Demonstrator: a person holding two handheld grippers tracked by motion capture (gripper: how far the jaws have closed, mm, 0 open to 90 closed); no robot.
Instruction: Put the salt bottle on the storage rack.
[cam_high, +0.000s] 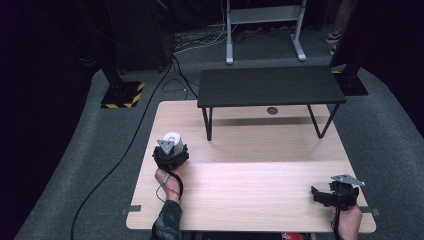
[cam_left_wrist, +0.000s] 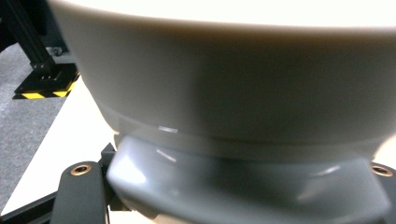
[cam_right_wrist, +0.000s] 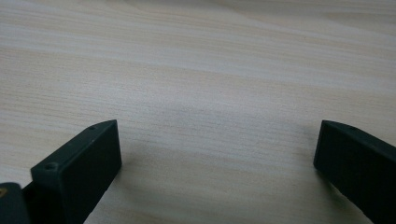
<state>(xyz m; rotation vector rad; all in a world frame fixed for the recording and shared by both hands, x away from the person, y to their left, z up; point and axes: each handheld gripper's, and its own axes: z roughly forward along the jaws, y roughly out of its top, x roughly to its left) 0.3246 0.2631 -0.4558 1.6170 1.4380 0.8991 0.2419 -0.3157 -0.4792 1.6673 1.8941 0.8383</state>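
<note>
A white cup (cam_high: 173, 138) stands on the left part of the wooden table (cam_high: 260, 190). My left gripper (cam_high: 170, 148) is right behind it, with the jaws on either side of its base. In the left gripper view the cup (cam_left_wrist: 224, 93) looms very close and blurred, its foot wedged between the two black jaws of my left gripper (cam_left_wrist: 231, 175). My right gripper (cam_high: 319, 195) hovers low at the table's front right corner, pointing left. In the right gripper view, my right gripper (cam_right_wrist: 217, 140) is wide open over bare wood.
A low black bench (cam_high: 270, 86) stands across the far half of the table, with a gap underneath. A black cable (cam_high: 115, 160) runs over the grey carpet to the left. A yellow-and-black striped stand base (cam_high: 122, 95) sits beyond the table's far left corner.
</note>
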